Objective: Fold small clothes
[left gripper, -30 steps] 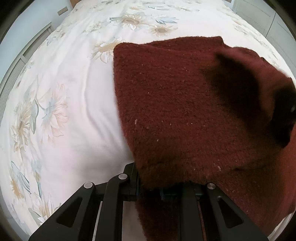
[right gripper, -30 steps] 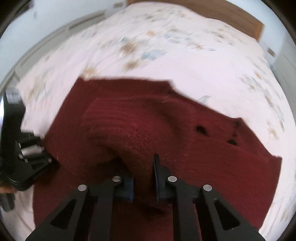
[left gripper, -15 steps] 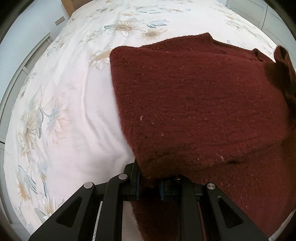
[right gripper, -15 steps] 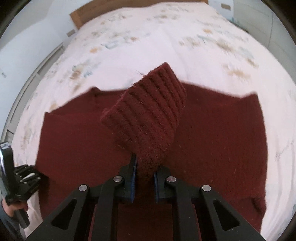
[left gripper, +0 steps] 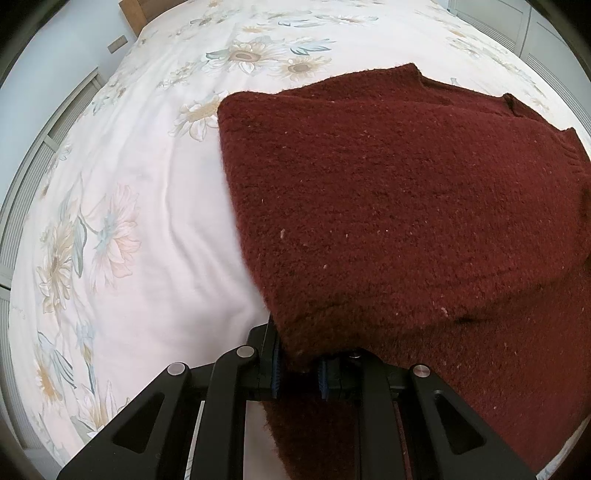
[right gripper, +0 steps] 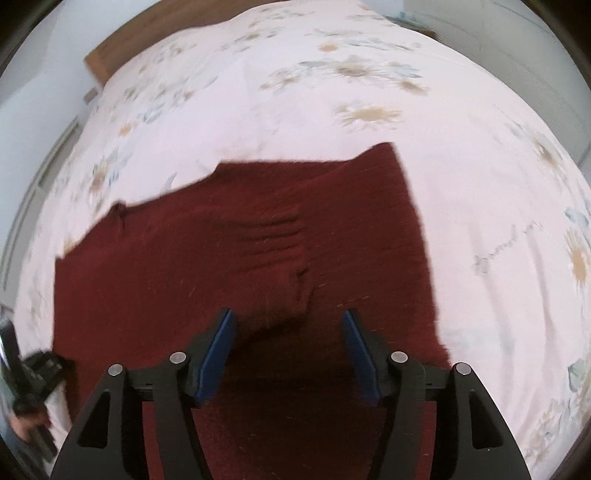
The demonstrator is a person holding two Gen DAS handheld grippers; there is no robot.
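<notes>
A dark red knit sweater (left gripper: 388,206) lies spread on a floral bedspread (left gripper: 122,206). My left gripper (left gripper: 298,373) is shut on the sweater's near edge, and a fold of the knit drapes over its fingertips. In the right wrist view the sweater (right gripper: 258,258) lies flat, with a ribbed sleeve cuff (right gripper: 277,236) resting on top of the body. My right gripper (right gripper: 290,350) is open and empty just above the cloth, near the cuff. The left gripper also shows in the right wrist view (right gripper: 33,380) at the sweater's left edge.
The bedspread (right gripper: 332,92) stretches all round the sweater. A wooden headboard (right gripper: 107,55) stands at the far end. A pale wall and skirting run along the left side (left gripper: 44,122), with cupboard fronts at the right (left gripper: 517,22).
My right gripper has opened and let go of the ribbed sleeve cuff, which now lies on the sweater. My left gripper has kept its hold on the sweater's edge.
</notes>
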